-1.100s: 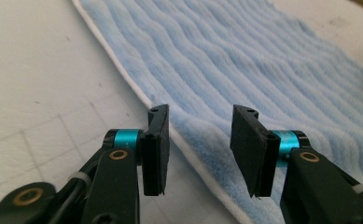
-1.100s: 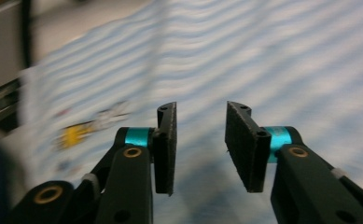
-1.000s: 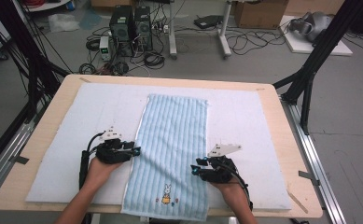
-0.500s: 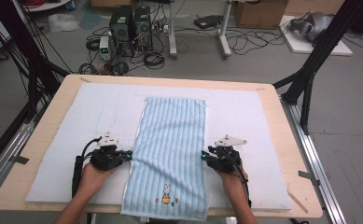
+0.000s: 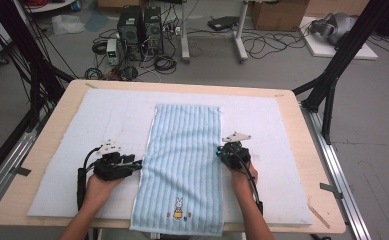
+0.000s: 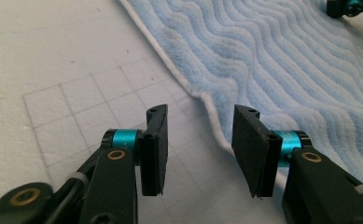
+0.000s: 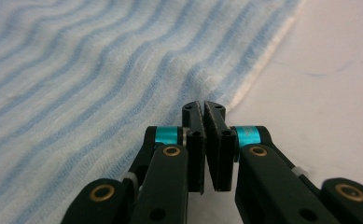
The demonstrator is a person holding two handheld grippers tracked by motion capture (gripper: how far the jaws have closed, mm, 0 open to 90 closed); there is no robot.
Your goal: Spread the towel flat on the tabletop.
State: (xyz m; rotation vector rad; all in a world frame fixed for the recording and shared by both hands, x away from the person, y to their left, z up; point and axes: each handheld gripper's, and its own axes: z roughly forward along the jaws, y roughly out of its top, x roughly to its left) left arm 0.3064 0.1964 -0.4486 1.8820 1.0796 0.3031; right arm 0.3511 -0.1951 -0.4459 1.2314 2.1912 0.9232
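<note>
One striped blue towel (image 5: 184,165) flat on white mat (image 5: 82,120), centre. Two grippers: left gripper (image 6: 198,140) wide open at left hem, holding nothing; right gripper (image 7: 203,116) pinched closed at right hem.

No text, brand or number can be read here. The only sign is a small rabbit picture with little coloured shapes, on the towel (image 5: 184,165) near its 6 o'clock end.

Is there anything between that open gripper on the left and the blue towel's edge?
Nothing visible. The left hand-held gripper stands open right at the blue towel's white edge, with bare white mat beneath it.
</note>
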